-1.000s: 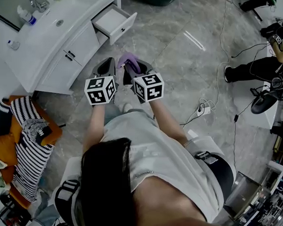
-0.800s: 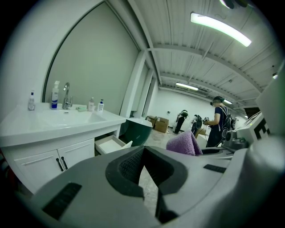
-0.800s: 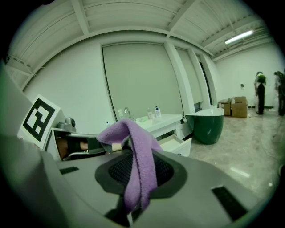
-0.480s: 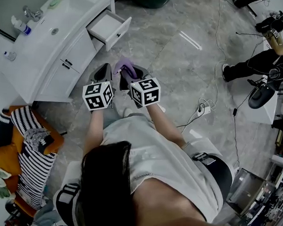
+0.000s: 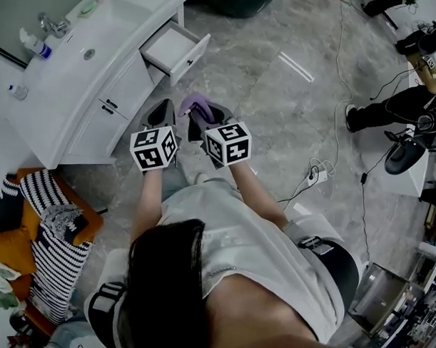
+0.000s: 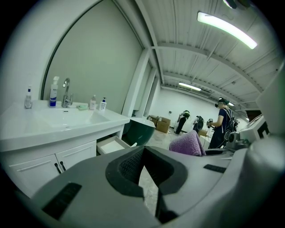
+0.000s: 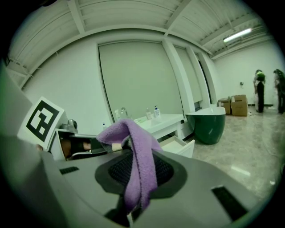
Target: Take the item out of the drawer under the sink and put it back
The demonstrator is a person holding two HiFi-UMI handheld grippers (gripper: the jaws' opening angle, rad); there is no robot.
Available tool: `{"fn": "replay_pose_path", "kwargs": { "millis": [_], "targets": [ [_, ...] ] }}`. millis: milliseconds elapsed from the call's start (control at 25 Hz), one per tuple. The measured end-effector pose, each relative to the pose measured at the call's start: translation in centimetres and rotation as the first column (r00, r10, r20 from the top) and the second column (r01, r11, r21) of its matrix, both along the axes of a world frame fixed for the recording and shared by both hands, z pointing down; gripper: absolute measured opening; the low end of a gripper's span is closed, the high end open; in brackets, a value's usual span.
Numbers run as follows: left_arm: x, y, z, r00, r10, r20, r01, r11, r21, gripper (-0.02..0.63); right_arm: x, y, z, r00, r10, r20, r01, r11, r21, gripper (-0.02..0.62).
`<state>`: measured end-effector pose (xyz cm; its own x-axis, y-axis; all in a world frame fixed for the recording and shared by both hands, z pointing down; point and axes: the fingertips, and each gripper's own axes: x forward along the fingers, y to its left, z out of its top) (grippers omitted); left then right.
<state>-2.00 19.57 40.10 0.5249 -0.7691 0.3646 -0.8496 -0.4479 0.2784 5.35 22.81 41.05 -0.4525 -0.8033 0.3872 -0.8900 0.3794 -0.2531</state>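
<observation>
We look down on a person holding tongs in each hand above a grey marble floor [image 5: 287, 96]. The right tongs [image 5: 195, 112] are closed on a soft purple terry cloth [image 5: 196, 102]. In the right gripper view the cloth [image 7: 139, 171] is pinched between the pads, and its loose end folds over the top. The left tongs [image 5: 165, 104], just beside the right pair, have their tips together with nothing between them [image 6: 142, 149]. Ahead and to the left stands a white vanity surface with a sink [image 5: 71, 64]. Its small white drawer [image 5: 192, 55] is pulled open at the right end. The cloth hangs in the air, well apart from that drawer.
</observation>
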Motion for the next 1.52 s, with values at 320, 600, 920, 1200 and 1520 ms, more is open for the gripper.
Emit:
{"fn": "replay_pose_path", "kwargs": {
  "millis": [320, 600, 920, 1200, 1520],
  "targets": [
    [-1.2, -4.7, 0.2, 1.0, 0.004, -0.011, -0.004, 1.0, -0.009, 0.005, -0.9, -4.5, 0.0, 1.0, 0.023, -0.011, -0.023, 1.0, -0.008, 0.087],
    [-1.5, -8.0, 0.7, 0.999, 0.054, -0.005, -0.054, 0.998, -0.02, 0.005, -1.7, -7.9, 0.4, 0.998, 0.053, -0.016, -0.054, 0.998, -0.023, 0.086],
    [-4.1, -11.2, 0.8, 0.998, 0.061, -0.021, -0.061, 0.998, -0.031, 0.005, -3.1, -10.7, 1.2, 0.997, 0.079, -0.025, -0.081, 0.995, -0.065, 0.087],
    [-6.0, -13.4, 0.3, 0.997, 0.08, -0.019, -0.08, 0.996, -0.034, 0.005, -5.0, -13.0, 1.2, 0.994, 0.108, 0.035, -0.104, 0.989, -0.103, 0.087],
    [-7.6, -16.0, 0.2, 0.994, 0.109, -0.023, -0.11, 0.994, -0.024, 0.005, -7.1, -15.2, 1.5, 0.992, 0.119, -0.035, -0.122, 0.988, -0.096, 0.086]
  ]
}}
